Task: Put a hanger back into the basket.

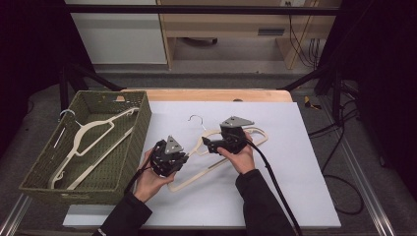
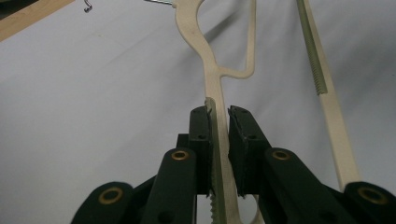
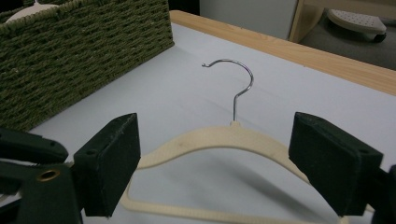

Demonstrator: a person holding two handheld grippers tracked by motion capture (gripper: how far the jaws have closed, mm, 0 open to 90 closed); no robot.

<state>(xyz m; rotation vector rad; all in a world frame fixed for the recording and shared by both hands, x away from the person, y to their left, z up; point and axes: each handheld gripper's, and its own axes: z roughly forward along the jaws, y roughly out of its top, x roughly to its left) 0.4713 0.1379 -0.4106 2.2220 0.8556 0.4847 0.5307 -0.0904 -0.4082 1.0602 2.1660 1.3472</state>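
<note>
A cream hanger (image 1: 255,140) with a metal hook (image 1: 197,121) lies on the white mat (image 1: 295,187). My left gripper (image 1: 178,163) is shut on one arm of it near its end; in the left gripper view the pads (image 2: 200,135) clamp the thin cream hanger arm (image 2: 212,74), which runs away towards the hook. My right gripper (image 1: 207,144) stands open at the hanger's shoulder. In the right gripper view its wide-set pads (image 3: 112,158) straddle the curved top of the hanger (image 3: 219,136) without touching it, and the hook (image 3: 240,81) rises just beyond.
A green woven basket (image 1: 140,123) stands at the left edge of the mat and holds other cream hangers (image 1: 93,132); its wall (image 3: 70,56) is close on the left in the right gripper view. The wooden table edge (image 1: 211,94) runs behind the mat.
</note>
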